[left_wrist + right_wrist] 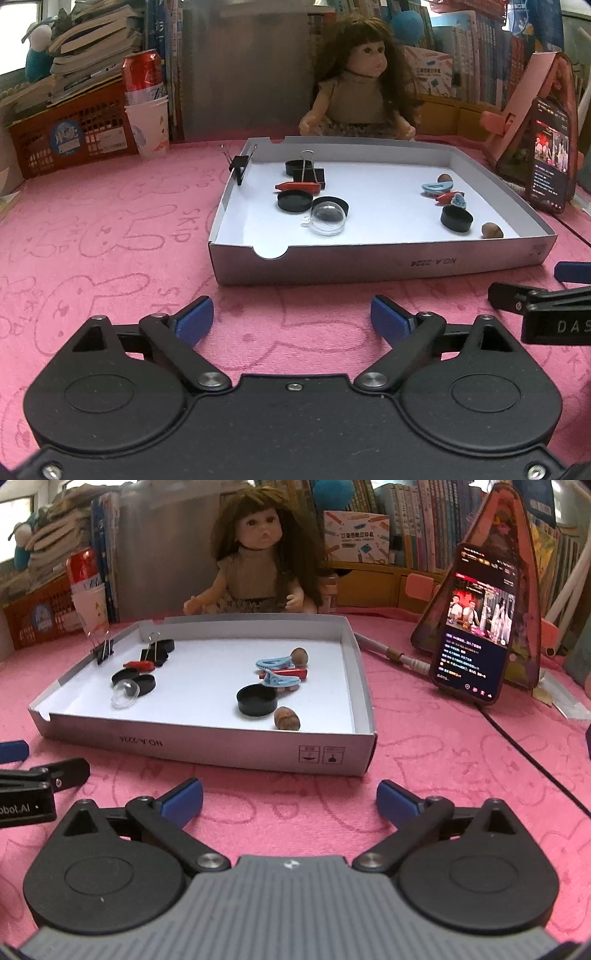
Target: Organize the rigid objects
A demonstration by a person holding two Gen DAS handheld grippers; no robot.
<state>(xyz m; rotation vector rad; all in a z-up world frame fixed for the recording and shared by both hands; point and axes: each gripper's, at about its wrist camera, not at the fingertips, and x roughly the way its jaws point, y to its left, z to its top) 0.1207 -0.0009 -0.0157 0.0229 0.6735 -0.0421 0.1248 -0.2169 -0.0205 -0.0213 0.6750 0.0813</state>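
Note:
A shallow white cardboard tray (369,264) (207,751) sits on the pink cloth ahead of both grippers. On its left side lie black round caps (294,201) (125,675), a clear plastic dome (327,219) (125,694), a red clip (298,187) and a black binder clip (308,173); another binder clip (239,164) (104,651) grips the left wall. On its right side lie a black cap (257,699) (456,218), blue clips (275,663), a red clip (286,672) and two brown nuts (287,718) (299,656). My left gripper (291,319) and right gripper (290,801) are open and empty, short of the tray.
A doll (364,79) (255,554) sits behind the tray. A phone (472,624) (550,155) leans on a pink stand at the right, with a cable (535,746) on the cloth. A red can in a paper cup (146,99) and an orange basket (70,136) stand at back left.

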